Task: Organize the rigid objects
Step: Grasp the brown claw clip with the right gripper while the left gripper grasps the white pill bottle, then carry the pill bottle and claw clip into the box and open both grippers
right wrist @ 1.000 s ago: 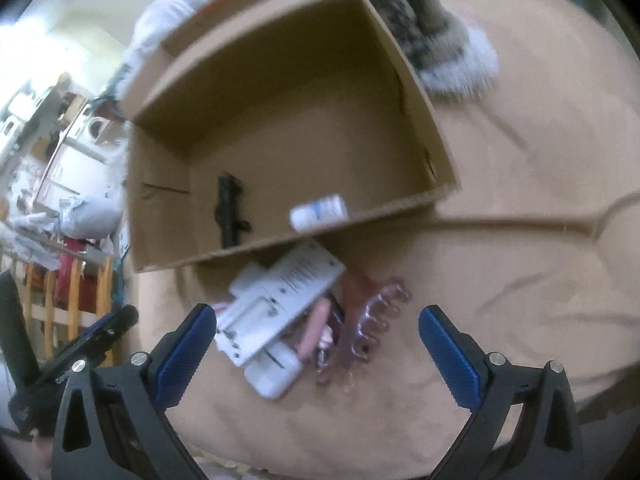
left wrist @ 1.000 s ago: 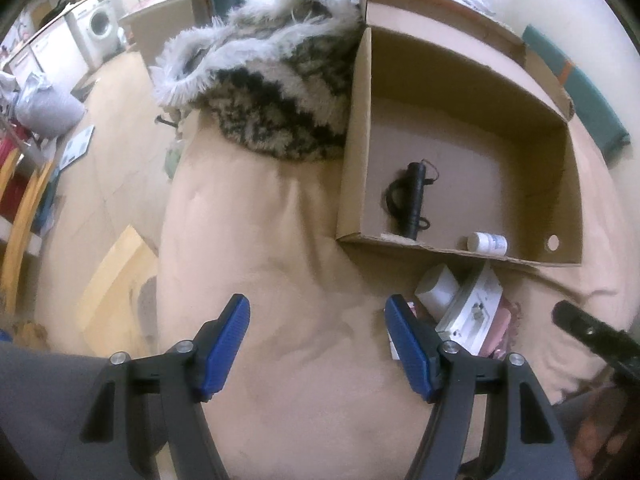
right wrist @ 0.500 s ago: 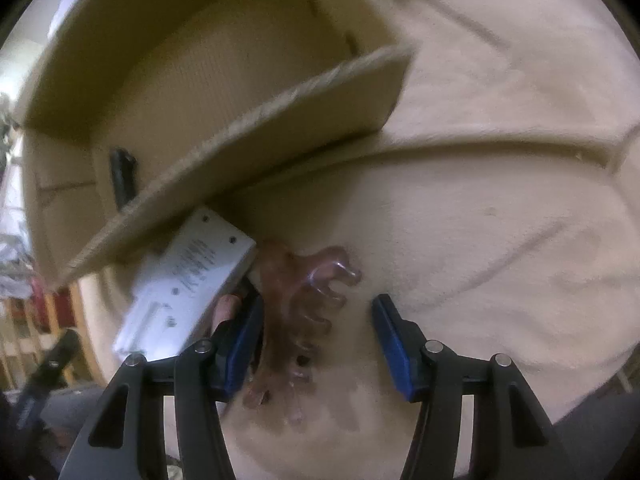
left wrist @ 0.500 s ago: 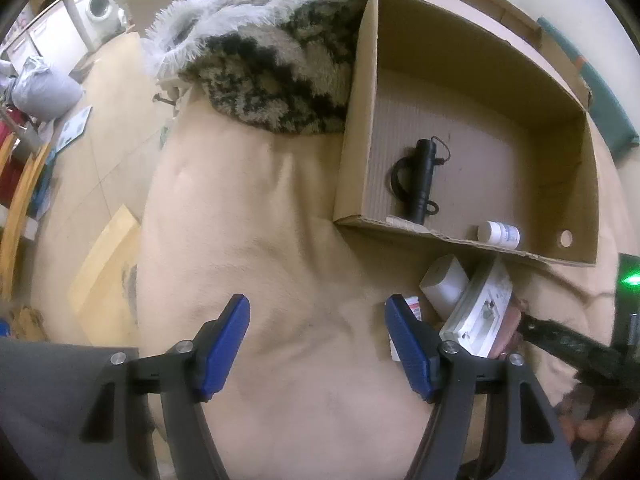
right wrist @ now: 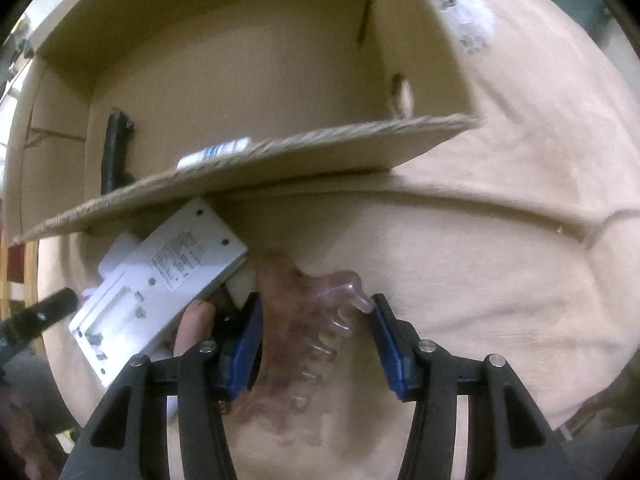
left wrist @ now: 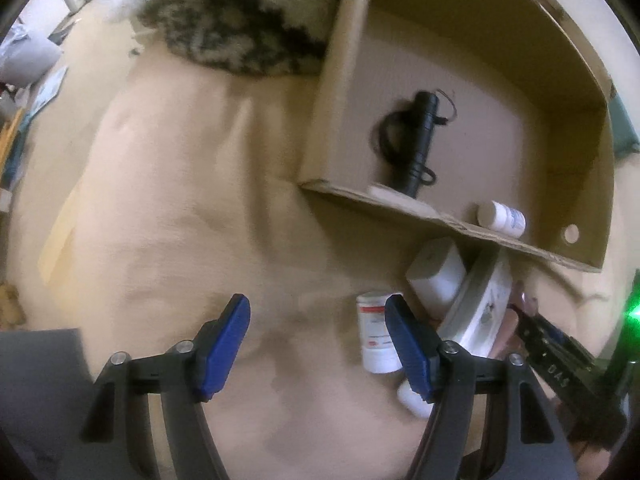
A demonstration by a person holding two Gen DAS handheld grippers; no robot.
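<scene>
A pink translucent hair claw clip lies on the beige blanket in front of the cardboard box. My right gripper points down over the clip. Its jaws are closing, and both pads touch the clip's sides. A white flat device leans beside the clip, against the box's front wall. My left gripper hangs open over bare blanket with nothing between its fingers. Its right finger is in front of a white bottle with a red label. Inside the box lie a black flashlight and a small white pill bottle.
A white block and the flat device are piled against the box's front wall. A black-and-white furry throw lies to the left of the box. The right gripper's body shows at the lower right of the left wrist view.
My right gripper came down over the hair clip and its jaws narrowed from wide open onto it. My left gripper sank toward the blanket, and its opening stayed the same.
</scene>
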